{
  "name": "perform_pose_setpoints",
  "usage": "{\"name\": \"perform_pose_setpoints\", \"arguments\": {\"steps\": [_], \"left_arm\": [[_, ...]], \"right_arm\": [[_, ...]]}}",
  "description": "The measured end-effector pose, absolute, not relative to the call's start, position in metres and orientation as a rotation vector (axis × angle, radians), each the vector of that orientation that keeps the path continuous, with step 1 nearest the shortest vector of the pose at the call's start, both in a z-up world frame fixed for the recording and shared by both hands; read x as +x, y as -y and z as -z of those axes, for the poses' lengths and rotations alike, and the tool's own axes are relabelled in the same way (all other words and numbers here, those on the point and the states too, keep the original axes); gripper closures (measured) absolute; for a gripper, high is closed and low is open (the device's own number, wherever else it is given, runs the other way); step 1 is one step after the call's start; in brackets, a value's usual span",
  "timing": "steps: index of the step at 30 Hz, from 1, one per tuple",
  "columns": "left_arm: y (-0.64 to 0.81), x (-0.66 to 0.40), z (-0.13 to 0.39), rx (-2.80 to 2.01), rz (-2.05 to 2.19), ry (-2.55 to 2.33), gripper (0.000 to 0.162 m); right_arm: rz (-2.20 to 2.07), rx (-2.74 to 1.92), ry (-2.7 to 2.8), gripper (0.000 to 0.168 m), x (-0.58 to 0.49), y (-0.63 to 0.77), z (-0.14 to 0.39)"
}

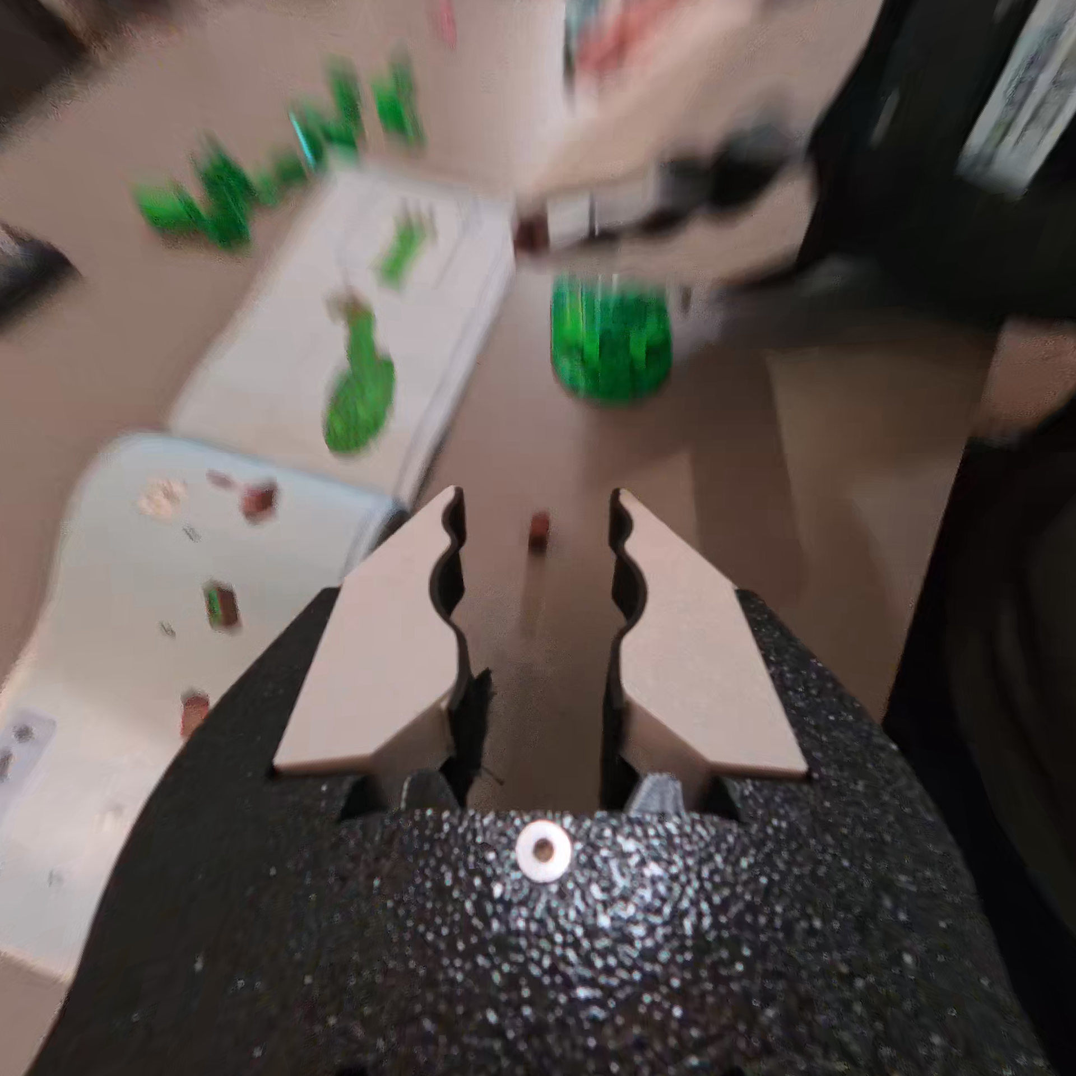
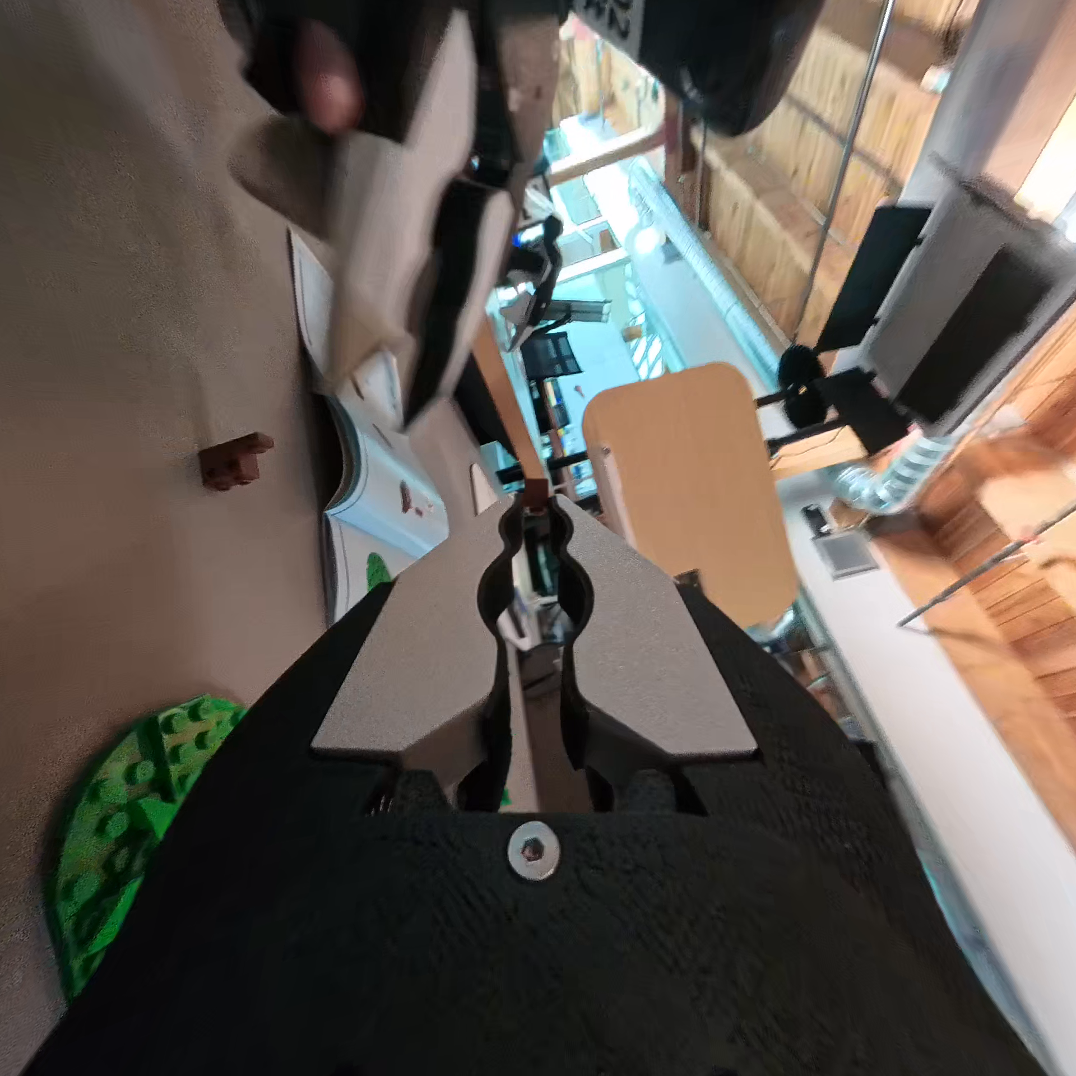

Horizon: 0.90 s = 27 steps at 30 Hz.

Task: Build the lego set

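Observation:
My left gripper (image 1: 537, 512) is open and empty above the tan table; a small brown brick (image 1: 538, 531) lies on the table between its fingertips. Farther off lies the rounded green base plate (image 1: 610, 340). My right gripper (image 2: 535, 505) is shut on a small brown piece (image 2: 535, 492) at its fingertips, tilted sideways above the table. In its view the green base plate (image 2: 128, 815) lies at lower left and the brown brick (image 2: 233, 460) lies on the table. The left gripper (image 2: 431, 279) shows blurred at the top.
An open instruction booklet (image 1: 361, 326) lies left of the base plate, with a white sheet (image 1: 134, 611) holding small brown pieces nearer. Loose green bricks (image 1: 279, 157) lie at the back left. The right gripper (image 1: 669, 198) is blurred at the upper right. A wooden chair back (image 2: 687, 483) stands beyond the table.

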<state>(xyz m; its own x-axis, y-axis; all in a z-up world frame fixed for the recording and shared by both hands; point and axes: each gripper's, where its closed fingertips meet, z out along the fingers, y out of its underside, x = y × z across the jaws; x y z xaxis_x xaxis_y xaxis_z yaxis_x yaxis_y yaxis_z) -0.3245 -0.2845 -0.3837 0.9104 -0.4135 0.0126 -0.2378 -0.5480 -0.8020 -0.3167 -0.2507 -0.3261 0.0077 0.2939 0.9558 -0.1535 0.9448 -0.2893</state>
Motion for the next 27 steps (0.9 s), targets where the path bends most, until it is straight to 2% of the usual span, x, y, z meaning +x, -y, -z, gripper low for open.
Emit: {"name": "perform_pose_setpoints", "arguments": {"steps": [1,3,5,8,13,17,18,19,21,24,27], "left_arm": [[0.275,-0.321,0.361,-2.02,0.23,-0.419,0.118],[0.272,-0.308,0.327,-1.798,0.223,-0.407,0.121],[0.27,-0.3,0.314,-1.733,0.157,-0.456,0.121],[0.265,-0.305,0.315,-1.755,-0.05,-0.508,0.133],[0.265,-0.296,0.32,-1.799,0.107,-0.476,0.157],[0.27,-0.297,0.322,-1.787,0.091,-0.539,0.156],[0.271,-0.298,0.323,-1.781,0.049,-0.569,0.156],[0.271,-0.3,0.324,-1.77,-0.013,-0.597,0.156],[0.271,-0.307,0.326,-1.74,-0.162,-0.666,0.156],[0.273,-0.301,0.32,-1.604,-0.333,-0.791,0.156],[0.276,-0.287,0.314,-1.457,-0.463,-0.925,0.156]], "right_arm": [[-0.319,-0.07,1.504,0.163,-0.315,0.255,0.324],[-0.213,0.022,1.478,0.163,-0.314,0.26,0.324],[-0.175,0.081,1.466,0.162,-0.312,0.266,0.325],[-0.182,0.12,1.446,0.162,-0.308,0.273,0.321],[-0.172,0.146,1.403,0.162,-0.305,0.275,0.315],[-0.227,0.128,1.428,0.161,-0.305,0.28,0.317],[-0.313,0.072,1.467,0.16,-0.307,0.28,0.319],[-0.463,-0.04,1.552,0.151,-0.309,0.28,0.324],[-0.886,-0.346,1.774,0.14,-0.306,0.285,0.336],[-1.557,-0.786,1.888,0.142,-0.291,0.286,0.33],[-2.002,-1.069,1.756,0.147,-0.288,0.273,0.315]]}}
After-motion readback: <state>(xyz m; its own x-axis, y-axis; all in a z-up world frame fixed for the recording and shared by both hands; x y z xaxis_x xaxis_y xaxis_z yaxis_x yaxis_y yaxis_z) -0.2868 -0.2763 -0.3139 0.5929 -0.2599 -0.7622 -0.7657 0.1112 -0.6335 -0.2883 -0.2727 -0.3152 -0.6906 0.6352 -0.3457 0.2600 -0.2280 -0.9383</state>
